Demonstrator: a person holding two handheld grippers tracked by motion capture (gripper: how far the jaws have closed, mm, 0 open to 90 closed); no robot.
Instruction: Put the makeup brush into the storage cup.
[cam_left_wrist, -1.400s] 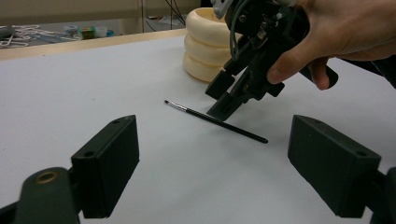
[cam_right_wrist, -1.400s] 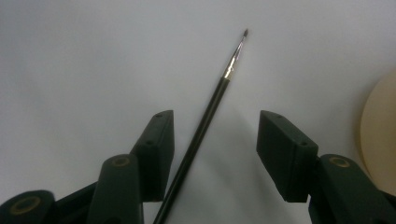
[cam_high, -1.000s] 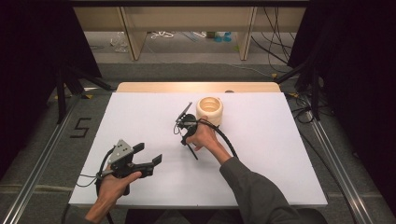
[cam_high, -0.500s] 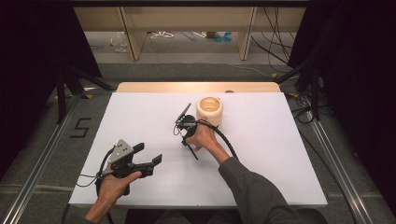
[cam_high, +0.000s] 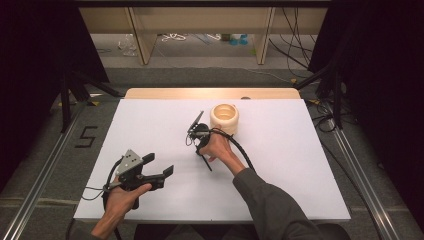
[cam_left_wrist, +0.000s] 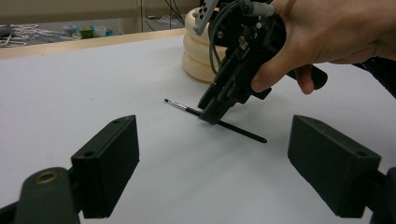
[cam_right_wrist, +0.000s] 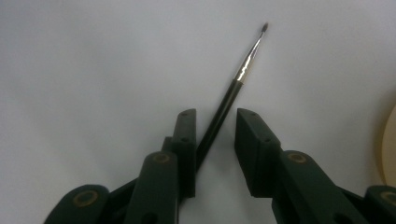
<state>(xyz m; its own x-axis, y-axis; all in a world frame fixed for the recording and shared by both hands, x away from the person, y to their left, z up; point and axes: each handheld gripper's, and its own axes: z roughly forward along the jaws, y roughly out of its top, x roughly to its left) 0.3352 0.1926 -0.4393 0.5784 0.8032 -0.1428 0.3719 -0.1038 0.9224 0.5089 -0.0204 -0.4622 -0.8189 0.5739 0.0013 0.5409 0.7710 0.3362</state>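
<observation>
A thin black paintbrush (cam_right_wrist: 245, 70) with a silver ferrule lies flat on the white table (cam_high: 300, 150), in front of a cream ridged cup (cam_high: 224, 118). My right gripper (cam_high: 200, 149) points down over the brush handle (cam_left_wrist: 238, 131). Its jaws have just been closing, and the handle lies between them. In the right gripper view (cam_right_wrist: 217, 116) the handle runs along one jaw, with a gap left to the other. My left gripper (cam_high: 160, 166) hovers low near the table's front left, open and holding nothing (cam_left_wrist: 217, 172).
The cup (cam_left_wrist: 198, 51) stands just behind the right hand. A wooden strip (cam_high: 210, 93) edges the table's far side, with shelving and cables on the floor beyond. Metal rails run along both sides of the table.
</observation>
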